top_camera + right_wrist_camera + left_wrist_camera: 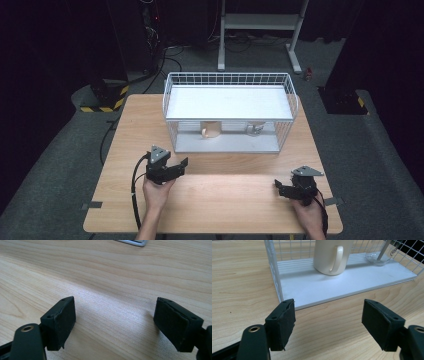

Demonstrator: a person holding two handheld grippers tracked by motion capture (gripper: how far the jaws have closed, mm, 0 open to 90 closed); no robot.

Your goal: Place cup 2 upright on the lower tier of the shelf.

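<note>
Now left claw (329, 322) gaping, empty, aimed at cream mug (331, 255) on rack's (170, 100) lower shelf (handle faces me, easy approach); right claw (115, 323) parked wide, empty, over bench (225, 200).

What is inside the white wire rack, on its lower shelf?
On the wire rack's lower shelf a cream mug stands upright, handle toward the left gripper's camera. Further along lies a clear glass piece. The upper shelf covers their tops from above.

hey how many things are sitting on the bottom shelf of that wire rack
2: a cream mug toward the left and a clear glass toward the right. The upper shelf covers the rear part from above, so more may be hidden.
</note>
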